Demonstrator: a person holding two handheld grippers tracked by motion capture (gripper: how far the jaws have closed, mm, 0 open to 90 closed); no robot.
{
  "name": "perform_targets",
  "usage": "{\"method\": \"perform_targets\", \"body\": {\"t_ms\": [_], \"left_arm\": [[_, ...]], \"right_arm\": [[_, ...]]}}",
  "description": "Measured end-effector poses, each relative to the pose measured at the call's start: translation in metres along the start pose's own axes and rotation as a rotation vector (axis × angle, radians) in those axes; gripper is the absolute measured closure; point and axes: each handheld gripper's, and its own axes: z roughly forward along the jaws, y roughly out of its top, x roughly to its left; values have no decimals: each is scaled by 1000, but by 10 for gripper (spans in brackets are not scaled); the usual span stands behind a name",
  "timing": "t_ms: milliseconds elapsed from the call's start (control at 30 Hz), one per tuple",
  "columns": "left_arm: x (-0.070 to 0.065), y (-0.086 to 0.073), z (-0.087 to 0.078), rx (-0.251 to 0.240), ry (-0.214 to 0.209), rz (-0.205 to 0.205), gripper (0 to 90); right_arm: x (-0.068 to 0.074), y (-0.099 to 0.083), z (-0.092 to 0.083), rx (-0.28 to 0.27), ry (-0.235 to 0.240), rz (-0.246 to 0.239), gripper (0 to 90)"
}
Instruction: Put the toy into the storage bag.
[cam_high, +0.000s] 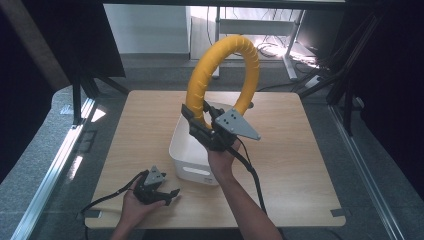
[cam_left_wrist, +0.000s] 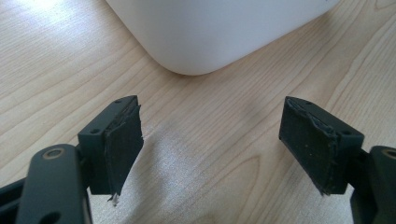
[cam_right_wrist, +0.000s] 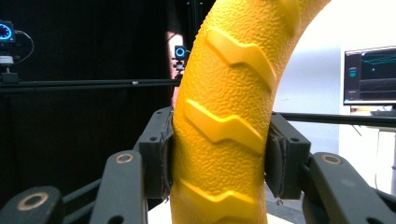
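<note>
Transport looks like the step in hand: from the high view, I have the yellow ring (cam_high: 223, 75) raised above the white bin (cam_high: 187, 150), gripped low on its left limb by the right tongs (cam_high: 200, 129), with the hoop standing upright and its far side arching over toward the back of the counter (cam_high: 290, 165). Whether it is going into the bin or coming out I cannot tell, though it hangs directly over the bin's open top. My left tongs (cam_high: 167, 194) rest low on the counter near the front edge, just beside the bin's near left corner, holding nothing. In the left gripper view, those tongs (cam_left_wrist: 210, 149) stand wide apart with only bare wood between the pads, and the rounded corner of the bin (cam_left_wrist: 205, 37) sits just ahead, near but not touched. In the right gripper view, the right tongs (cam_right_wrist: 219, 158) are closed firmly on the ring (cam_right_wrist: 229, 93), one pad pressed to each flank of the textured tube with its raised chevron ribs facing me; the tube fills the gap, so the hold seems square rather than on an edge. I judge the next move calls for keeping that squeeze steady while shifting the ring, since the hoop is tall and would swing about the pads; the free left tongs could steady the bin if it slides.
</note>
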Motion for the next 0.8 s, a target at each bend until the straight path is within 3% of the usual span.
{"method": "perform_targets", "body": {"t_ms": [800], "left_arm": [[0, -1, 1, 3, -3, 2, 213]], "right_arm": [[13, -27, 22, 20, -9, 56, 503]]}}
